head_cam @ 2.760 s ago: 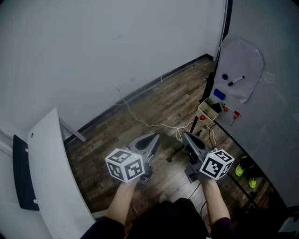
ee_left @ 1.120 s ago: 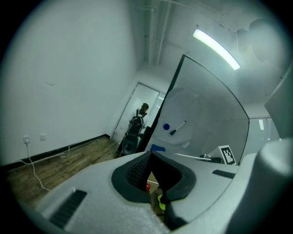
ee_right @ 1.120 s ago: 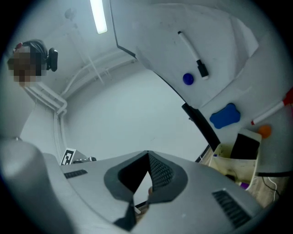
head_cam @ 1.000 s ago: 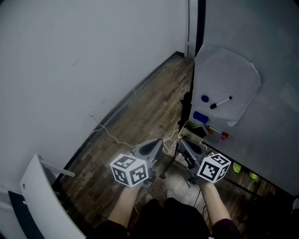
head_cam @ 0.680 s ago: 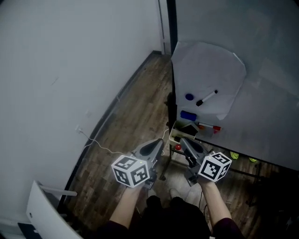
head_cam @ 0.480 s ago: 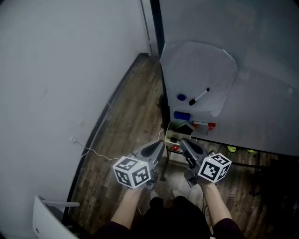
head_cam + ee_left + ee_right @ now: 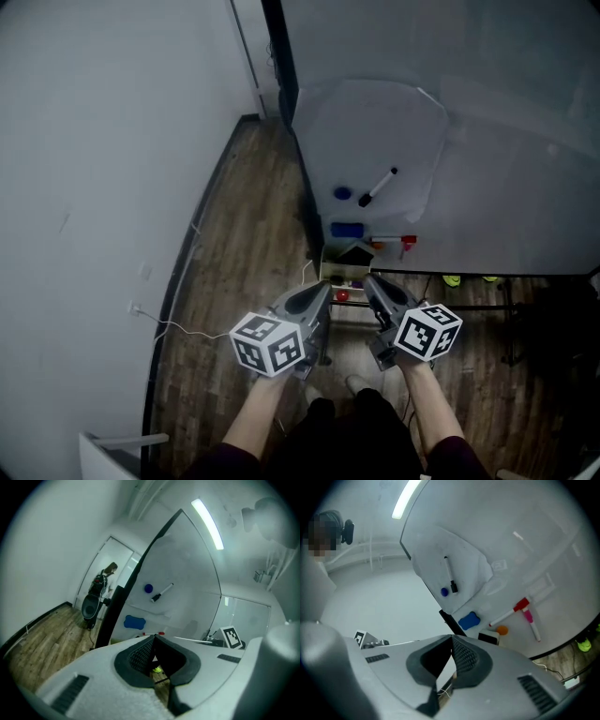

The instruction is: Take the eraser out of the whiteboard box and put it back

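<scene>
finding one: your left gripper (image 7: pixel 322 289) and right gripper (image 7: pixel 368 280) are both clenched tip to tip with nothing between them. each gripper view shows the ribbed pads meeting on empty air. you hold them side by side in front of your body, both noses aimed at the whiteboard box (image 7: pixel 330 272). that reads as an approach posture, not a grasp.

finding two: the box hangs at the lower left corner of the whiteboard (image 7: pixel 487 187), just beside the dark upright post. a dark block (image 7: pixel 355 254) sits inside it. i judge this to be the eraser, not yet taken out, though the views are too small to confirm it. a blue pad (image 7: pixel 347 229) clings to the board just above the box. the black marker (image 7: pixel 378 187) and blue magnet (image 7: pixel 342 194) sit higher up, and a red marker (image 7: pixel 394 242) lies to the box's right.

assessment: the task is not begun. the right gripper's tips lie nearer the box in the head view. you must part its jaws before entering the box — clenched tips would only push the block.
</scene>
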